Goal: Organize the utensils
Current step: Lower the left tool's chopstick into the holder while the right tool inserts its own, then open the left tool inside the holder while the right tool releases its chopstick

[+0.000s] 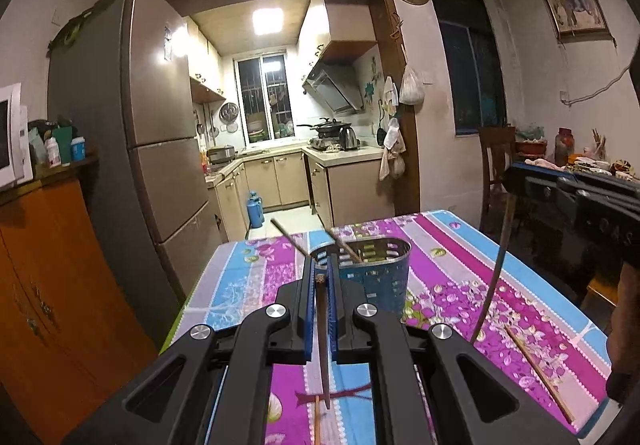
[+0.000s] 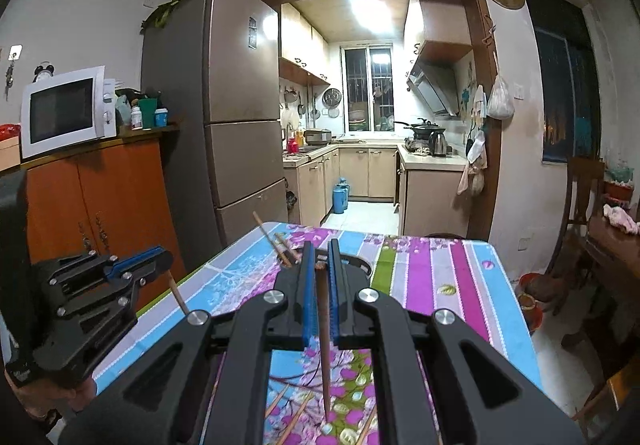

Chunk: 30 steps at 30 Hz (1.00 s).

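Left gripper (image 1: 320, 277) clenched on dark chopstick (image 1: 323, 341), held pointing down above surface (image 1: 460, 245), just before perforated metal utensil holder (image 1: 372, 273). Holder upright on floral cloth, two chopsticks (image 1: 344, 245) leaning inside. Right gripper (image 2: 320, 265) clenched on second dark chopstick (image 2: 325, 341), tip down over cloth. Loose chopstick (image 1: 538, 371) lying flat on surface, right side. More loose chopsticks (image 2: 294, 419) beneath right gripper.

Utensil holder (image 2: 362, 265) mostly hidden behind right gripper (image 2: 320, 265); table chopstick (image 1: 317, 421) cut off below
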Motion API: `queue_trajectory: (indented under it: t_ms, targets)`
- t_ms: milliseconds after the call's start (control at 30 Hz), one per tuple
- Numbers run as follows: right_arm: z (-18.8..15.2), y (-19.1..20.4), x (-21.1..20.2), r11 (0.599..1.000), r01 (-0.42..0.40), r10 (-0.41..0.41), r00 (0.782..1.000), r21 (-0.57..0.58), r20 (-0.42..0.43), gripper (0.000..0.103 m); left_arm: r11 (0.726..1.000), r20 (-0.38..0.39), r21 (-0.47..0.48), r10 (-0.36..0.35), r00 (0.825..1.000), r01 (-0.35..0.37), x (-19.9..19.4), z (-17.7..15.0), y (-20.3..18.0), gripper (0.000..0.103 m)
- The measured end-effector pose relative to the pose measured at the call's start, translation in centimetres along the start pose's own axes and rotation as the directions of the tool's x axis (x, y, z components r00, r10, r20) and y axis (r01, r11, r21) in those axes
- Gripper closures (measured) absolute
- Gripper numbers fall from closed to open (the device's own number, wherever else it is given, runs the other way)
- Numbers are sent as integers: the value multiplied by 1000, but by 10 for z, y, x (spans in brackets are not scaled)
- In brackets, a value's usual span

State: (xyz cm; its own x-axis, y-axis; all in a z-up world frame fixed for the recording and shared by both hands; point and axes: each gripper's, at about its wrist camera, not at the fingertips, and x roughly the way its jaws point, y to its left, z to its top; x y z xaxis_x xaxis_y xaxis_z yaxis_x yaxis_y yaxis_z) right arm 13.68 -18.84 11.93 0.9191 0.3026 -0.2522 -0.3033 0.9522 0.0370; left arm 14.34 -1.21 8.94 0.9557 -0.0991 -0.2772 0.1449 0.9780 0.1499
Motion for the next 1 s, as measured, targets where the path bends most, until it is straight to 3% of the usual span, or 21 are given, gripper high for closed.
queue_trajectory:
  t_ms: [133,300,467,600,733,833,1000]
  targets:
    - [21,-3,9,1000,8,-8,1000,-13,12,98,1000,31,-6,-17,999,17,11,27,4,96]
    - [56,-10,24,1000,24,-23,999,-11,43,98,996,107,-31,-77,991,81,25,83,14,96]
    - [101,-20,36,999,39,-40,994,4,103,98,999,209,-10,-36,977,39,39,136,19,96]
    - [128,-28,53,999,43,-46,988,21,149,98,997,249,-39,-54,967,65,62,162,28,96]
    - [137,-37,79,998,32,-40,986,51,163,98,991,275,-78,-87,957,113,93,172,38,96]
    - [127,-42,105,997,23,-34,989,74,143,98,989,260,-94,-89,962,117,119,165,43,96]
    - [94,-48,147,995,34,-42,996,96,84,98,975,184,-149,-135,974,164,165,125,55,96]
